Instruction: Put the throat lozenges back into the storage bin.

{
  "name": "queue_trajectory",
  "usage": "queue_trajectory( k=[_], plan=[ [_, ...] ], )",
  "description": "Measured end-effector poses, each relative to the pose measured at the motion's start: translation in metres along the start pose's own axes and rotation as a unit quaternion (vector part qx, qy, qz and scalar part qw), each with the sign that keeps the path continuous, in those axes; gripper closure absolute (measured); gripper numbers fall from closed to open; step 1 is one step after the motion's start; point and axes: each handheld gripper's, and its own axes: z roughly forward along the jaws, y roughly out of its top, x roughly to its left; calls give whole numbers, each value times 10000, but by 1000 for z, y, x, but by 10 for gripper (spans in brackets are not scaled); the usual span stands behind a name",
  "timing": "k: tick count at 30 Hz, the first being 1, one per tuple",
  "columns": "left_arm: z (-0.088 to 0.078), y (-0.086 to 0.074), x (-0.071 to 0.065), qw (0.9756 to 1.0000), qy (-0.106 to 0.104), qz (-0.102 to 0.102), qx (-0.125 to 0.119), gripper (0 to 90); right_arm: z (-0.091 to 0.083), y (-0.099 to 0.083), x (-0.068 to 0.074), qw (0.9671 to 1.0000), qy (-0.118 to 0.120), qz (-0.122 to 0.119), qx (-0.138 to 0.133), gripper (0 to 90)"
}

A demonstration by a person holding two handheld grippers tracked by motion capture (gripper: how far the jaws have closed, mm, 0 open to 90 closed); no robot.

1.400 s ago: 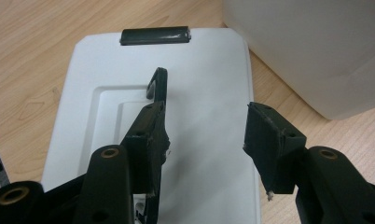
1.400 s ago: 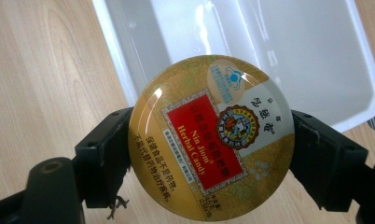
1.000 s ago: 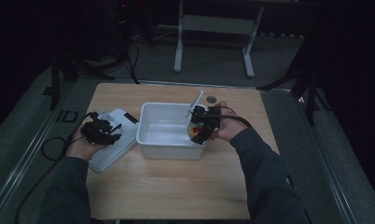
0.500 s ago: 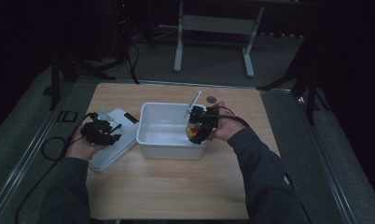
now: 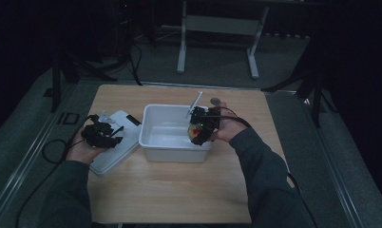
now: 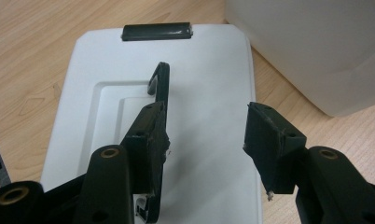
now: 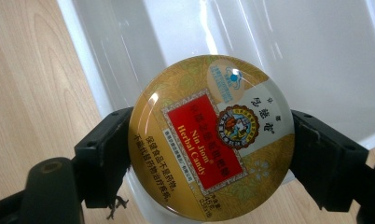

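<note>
While its two jaws clamp the round gold candy tin with a red label (image 7: 211, 137) by its rim, the right gripper (image 5: 202, 127) holds it just above the near wall of the white plastic tub (image 5: 153, 142). Farther left, the left gripper (image 5: 101, 135) hovers, jaws apart, over the flat white lid (image 6: 106, 93) beside that tub.

tin (image 7: 211, 135) lid | red panel: "Nin Jiom Herbal Candy" | Chinese characters on red panel, gold rim and white band, too small to read
</note>
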Motion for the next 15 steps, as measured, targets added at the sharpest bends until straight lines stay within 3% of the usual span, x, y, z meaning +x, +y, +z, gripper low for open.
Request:
queue_trajectory(
  k=[15],
  plan=[
    [-1, -1, 0, 10000, 4, -2, 5, 482, 8, 3, -4, 9999, 17, 101, 21, 198]
  ],
)
